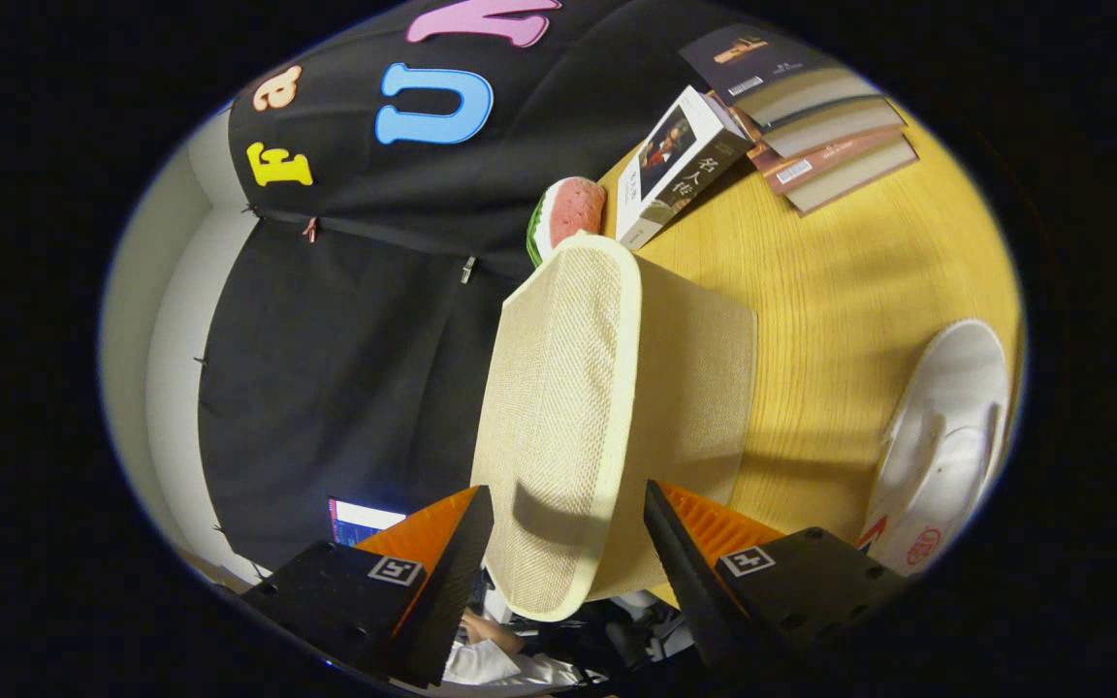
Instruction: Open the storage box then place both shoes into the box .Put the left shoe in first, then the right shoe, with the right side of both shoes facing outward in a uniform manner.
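Gripper view: our tongs [568, 543] hang released astride the box [617, 407] lid; we risk toppling it onto the shoe [941, 446].

I get a bright, sharp feed; fisheye bends the edges, and the gripper [568, 543] fingers shadow the storage box [607, 417].
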### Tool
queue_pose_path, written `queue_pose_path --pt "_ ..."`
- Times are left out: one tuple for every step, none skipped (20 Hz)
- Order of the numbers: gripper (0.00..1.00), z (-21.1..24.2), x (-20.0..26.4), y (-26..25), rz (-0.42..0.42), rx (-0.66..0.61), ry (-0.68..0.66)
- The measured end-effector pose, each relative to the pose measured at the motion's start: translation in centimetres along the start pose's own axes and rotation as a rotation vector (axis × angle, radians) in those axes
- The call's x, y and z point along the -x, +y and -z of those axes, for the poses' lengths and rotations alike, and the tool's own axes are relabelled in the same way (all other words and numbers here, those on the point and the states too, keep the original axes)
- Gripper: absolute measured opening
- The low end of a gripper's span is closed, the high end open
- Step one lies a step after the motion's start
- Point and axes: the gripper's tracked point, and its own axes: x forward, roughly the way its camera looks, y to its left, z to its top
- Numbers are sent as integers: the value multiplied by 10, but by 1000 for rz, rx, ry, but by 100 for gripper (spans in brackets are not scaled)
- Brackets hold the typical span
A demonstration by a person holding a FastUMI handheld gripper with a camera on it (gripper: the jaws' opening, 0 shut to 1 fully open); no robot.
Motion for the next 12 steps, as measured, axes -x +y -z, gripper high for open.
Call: queue_pose_path --pt "79 1 -1 -3 -4 -18 6" --pt "70 5 0 3 -32 -37 23" --pt "67 7 3 5 -40 -46 24" --pt "54 7 1 6 -52 -38 30" --pt "41 7 5 9 -60 -32 17" --pt "28 3 9 10 -62 -23 10" --pt "15 5 10 14 -65 -9 -4" --pt "12 8 16 20 -66 13 -6" --pt "11 9 17 26 -63 35 -7" --pt "10 9 21 34 -65 64 -9" --pt "11 7 22 46 -67 98 -18" --pt "10 5 22 55 -60 139 -26"
